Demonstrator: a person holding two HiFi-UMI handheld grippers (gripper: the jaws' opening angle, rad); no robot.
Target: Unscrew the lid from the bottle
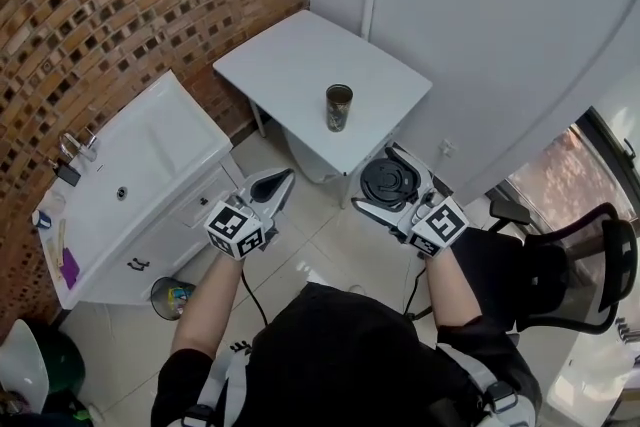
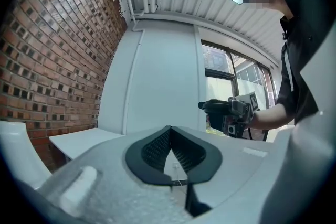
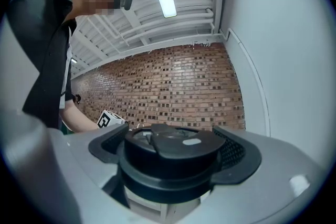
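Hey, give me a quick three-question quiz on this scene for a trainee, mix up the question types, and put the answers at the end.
1. True or false: the black lid sits on the bottle.
2. What does the right gripper hold? A) nothing B) the black lid C) the bottle
3. Fill in: the jaws of the left gripper are ____, with nothing between them.
Key: 1 false, the bottle stands open on the white table; 2 B; 3 shut.
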